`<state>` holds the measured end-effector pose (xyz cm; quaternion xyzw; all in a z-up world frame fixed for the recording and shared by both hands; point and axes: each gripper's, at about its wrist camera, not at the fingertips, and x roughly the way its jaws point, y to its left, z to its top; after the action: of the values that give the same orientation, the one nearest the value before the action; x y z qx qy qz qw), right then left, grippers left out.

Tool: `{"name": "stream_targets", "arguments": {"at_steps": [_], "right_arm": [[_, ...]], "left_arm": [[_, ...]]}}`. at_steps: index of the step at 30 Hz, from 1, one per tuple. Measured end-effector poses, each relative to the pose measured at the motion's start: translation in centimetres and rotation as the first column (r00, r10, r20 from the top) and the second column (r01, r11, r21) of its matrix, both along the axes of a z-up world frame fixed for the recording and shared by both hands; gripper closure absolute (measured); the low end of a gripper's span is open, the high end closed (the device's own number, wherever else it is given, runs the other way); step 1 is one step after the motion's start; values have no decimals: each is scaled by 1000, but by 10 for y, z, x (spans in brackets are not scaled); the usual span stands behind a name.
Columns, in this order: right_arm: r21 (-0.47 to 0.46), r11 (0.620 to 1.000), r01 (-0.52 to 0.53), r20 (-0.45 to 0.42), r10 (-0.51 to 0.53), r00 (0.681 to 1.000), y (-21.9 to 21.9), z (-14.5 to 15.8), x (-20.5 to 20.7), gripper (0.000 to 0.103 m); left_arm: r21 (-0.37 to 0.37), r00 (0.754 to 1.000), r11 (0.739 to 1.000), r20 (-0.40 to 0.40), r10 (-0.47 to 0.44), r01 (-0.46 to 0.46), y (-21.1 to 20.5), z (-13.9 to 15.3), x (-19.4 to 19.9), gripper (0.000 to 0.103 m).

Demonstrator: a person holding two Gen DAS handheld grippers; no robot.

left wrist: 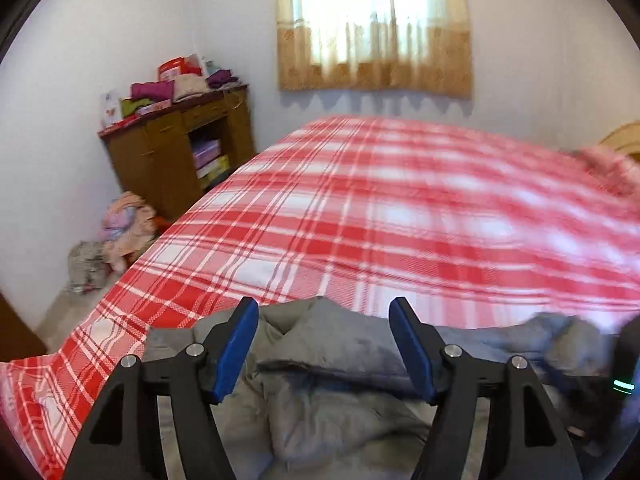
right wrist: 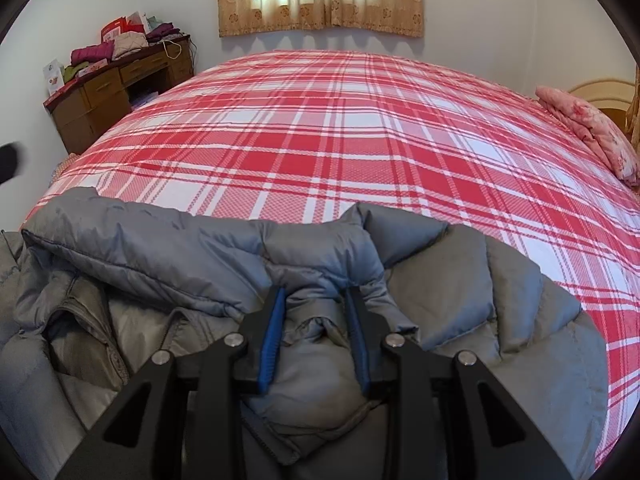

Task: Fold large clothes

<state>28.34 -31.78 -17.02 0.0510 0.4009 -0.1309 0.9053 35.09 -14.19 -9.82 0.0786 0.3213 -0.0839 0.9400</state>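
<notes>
Where the red-and-white plaid bedspread (right wrist: 340, 128) fills both views, we see no legible writing; the packages on the cabinet are too small to read. At its near edge lies the grey quilted puffer jacket (right wrist: 168, 248), rumpled, its zipper placket showing at the left. Beyond the bed's left side, a brown wooden cabinet (left wrist: 168, 160) holds folded clothes on top and boxes in an open shelf. Our right gripper (right wrist: 316, 300) pinches a jacket fold; our left gripper (left wrist: 324, 312) hangs spread wide above the jacket.

I can read no words or numbers anywhere here. The red boxes (right wrist: 116, 28) on the desk (right wrist: 100, 92), at ten o'clock, are too small to read.
</notes>
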Motion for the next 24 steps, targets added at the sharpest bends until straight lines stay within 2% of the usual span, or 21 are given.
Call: {"name": "stream_targets", "arguments": {"at_steps": [2, 3, 4, 6, 11, 17, 20, 22, 24], "right_arm": [[-6, 1000, 1, 1, -1, 1000, 0, 0, 0, 70], [-6, 1000, 0, 3, 0, 1000, 1, 0, 0, 70], [-6, 1000, -2, 5, 2, 1000, 1, 0, 0, 68], [-17, 1000, 0, 2, 0, 1000, 3, -1, 1, 68], [-33, 999, 3, 0, -3, 1000, 5, -1, 2, 68], [-35, 999, 5, 1, -5, 1000, 5, -1, 3, 68], [-33, 999, 9, 5, -9, 1000, 4, 0, 2, 65], [-27, 1000, 13, 25, -12, 1000, 4, 6, -7, 62], [-27, 999, 24, 73, -22, 997, 6, 22, -29, 57]], "left_arm": [[79, 997, 997, -74, 30, -25, -6, -39, 16, 34], [102, 993, 995, -114, 35, -24, -5, -54, 20, 34], [91, 983, 996, -183, 28, -11, -2, -75, 26, 34], [65, 982, 998, -184, 29, -17, 1, -78, 28, 32], [103, 983, 994, -176, 48, -30, -4, -81, 33, 28], [81, 982, 996, -182, 48, -33, -3, -81, 34, 26], [24, 981, 999, -191, 37, -33, 6, -75, 30, 26], [-88, 983, 996, -182, 6, -23, 24, -56, 12, 26], [-163, 987, 987, -154, -38, 12, 38, -34, -13, 26]]}}
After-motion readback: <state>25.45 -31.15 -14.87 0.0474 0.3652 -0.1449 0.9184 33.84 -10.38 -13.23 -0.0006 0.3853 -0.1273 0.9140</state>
